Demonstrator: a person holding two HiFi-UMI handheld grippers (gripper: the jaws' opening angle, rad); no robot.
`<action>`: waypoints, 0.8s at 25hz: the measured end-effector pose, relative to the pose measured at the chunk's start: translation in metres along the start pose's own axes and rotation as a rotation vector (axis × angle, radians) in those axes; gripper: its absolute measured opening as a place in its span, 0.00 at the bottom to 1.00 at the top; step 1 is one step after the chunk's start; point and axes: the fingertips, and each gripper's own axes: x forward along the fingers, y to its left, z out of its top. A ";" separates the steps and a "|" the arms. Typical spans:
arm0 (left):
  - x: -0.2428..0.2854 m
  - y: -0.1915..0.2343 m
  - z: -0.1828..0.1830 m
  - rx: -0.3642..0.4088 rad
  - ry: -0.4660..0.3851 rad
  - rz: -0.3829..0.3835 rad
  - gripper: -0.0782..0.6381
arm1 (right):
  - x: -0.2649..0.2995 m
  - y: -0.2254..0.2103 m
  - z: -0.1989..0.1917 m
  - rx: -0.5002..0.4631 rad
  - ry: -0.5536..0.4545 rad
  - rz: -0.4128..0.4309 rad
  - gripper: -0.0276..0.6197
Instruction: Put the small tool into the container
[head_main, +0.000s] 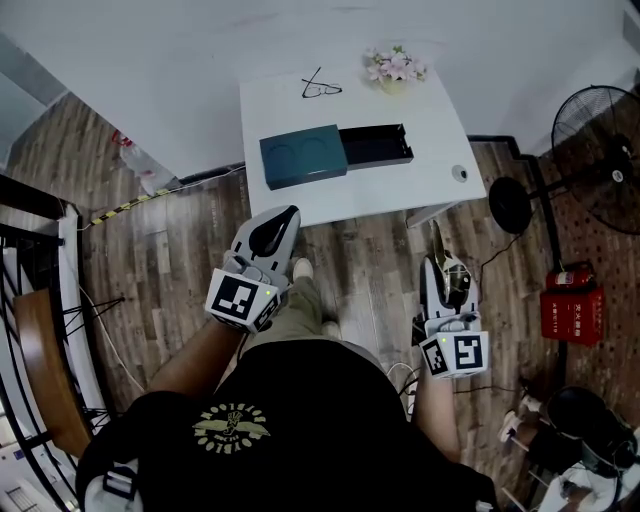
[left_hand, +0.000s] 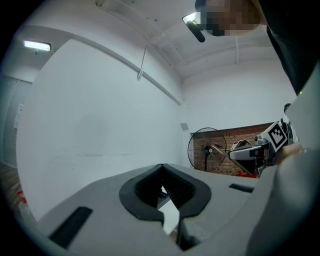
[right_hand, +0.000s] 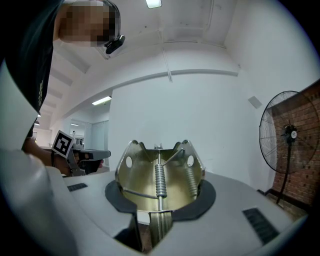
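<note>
My right gripper (head_main: 441, 268) is shut on the small tool (head_main: 437, 243), a brass-coloured metal clip with a coil spring. It is held above the wooden floor, short of the white table (head_main: 420, 190). In the right gripper view the tool (right_hand: 159, 172) fills the space between the jaws and points at a white wall. The container is a teal box (head_main: 303, 156) with a dark tray (head_main: 375, 146) pulled out to its right, in the middle of the table. My left gripper (head_main: 283, 218) is shut and empty, near the table's front edge; in its own view its pads (left_hand: 176, 187) meet.
On the table's far side lie a pair of glasses (head_main: 320, 88) and a small pot of flowers (head_main: 394, 67); a small round object (head_main: 459, 173) sits by the right edge. A standing fan (head_main: 590, 140) and a red box (head_main: 571, 305) are on the floor to the right.
</note>
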 end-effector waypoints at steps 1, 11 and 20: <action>0.002 0.002 -0.001 -0.002 0.005 0.001 0.12 | 0.003 -0.001 0.001 -0.002 0.002 0.000 0.24; 0.034 0.019 -0.010 -0.008 0.025 -0.010 0.12 | 0.035 -0.012 -0.009 0.006 0.032 -0.002 0.24; 0.072 0.045 -0.022 -0.020 0.058 -0.009 0.12 | 0.077 -0.031 -0.018 0.030 0.059 -0.004 0.24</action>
